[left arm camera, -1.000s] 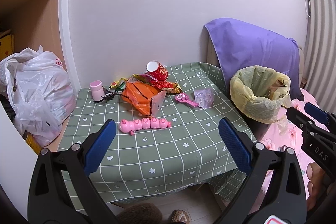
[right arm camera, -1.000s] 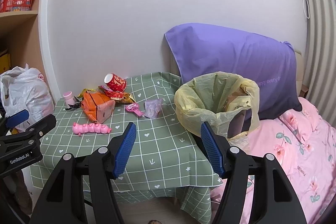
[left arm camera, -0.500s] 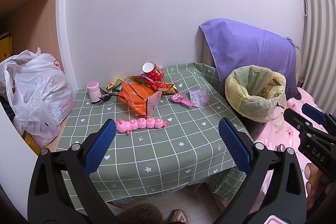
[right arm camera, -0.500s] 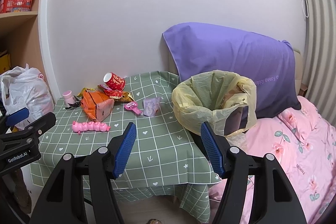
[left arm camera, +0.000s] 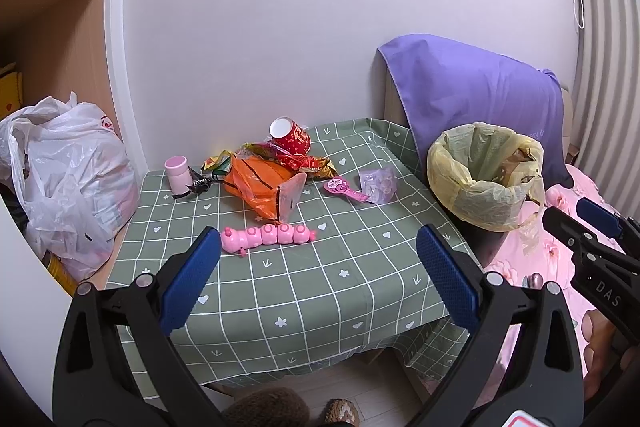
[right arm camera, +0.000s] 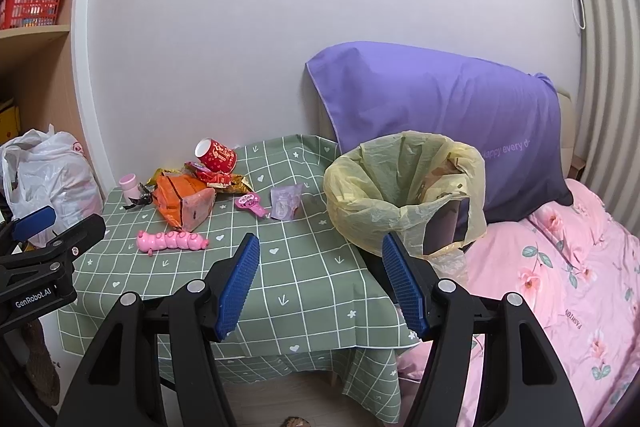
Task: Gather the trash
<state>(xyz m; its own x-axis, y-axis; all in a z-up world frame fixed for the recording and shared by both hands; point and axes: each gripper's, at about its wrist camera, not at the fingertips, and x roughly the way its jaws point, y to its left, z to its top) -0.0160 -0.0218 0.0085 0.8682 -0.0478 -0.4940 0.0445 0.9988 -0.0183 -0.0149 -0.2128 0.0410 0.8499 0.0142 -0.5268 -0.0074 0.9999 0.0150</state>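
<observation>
We hold both grippers off the near edge of the table (left arm camera: 304, 291), nothing between the fingers of either. Left gripper (left arm camera: 316, 275): blue pads wide apart. Right gripper (right arm camera: 320, 283): pads apart as well, empty.

Trash sits bunched toward the far left corner of the green checked tablecloth. Orange snack bag (left arm camera: 260, 187) lies crumpled, open end toward the near edge. Behind it, a heap of shiny wrappers (left arm camera: 296, 159) with a red paper cup (left arm camera: 290, 141) tipped on its side on top. Small pink cup (left arm camera: 178, 173) stands upright near the left edge, a dark scrap of wrapper (left arm camera: 198, 185) just beside it. Pink caterpillar toy (left arm camera: 268, 237) lies crosswise, nearer the middle. Pink round tag (left arm camera: 344, 187) and clear purple packet (left arm camera: 378, 181) lie toward the right edge, touching or nearly so.

Bin with yellow liner (right arm camera: 404, 187) stands off the table's right edge, against the bed. Purple pillow (right arm camera: 440, 115) behind it. White plastic bag (left arm camera: 68, 179) sits off the left edge.
</observation>
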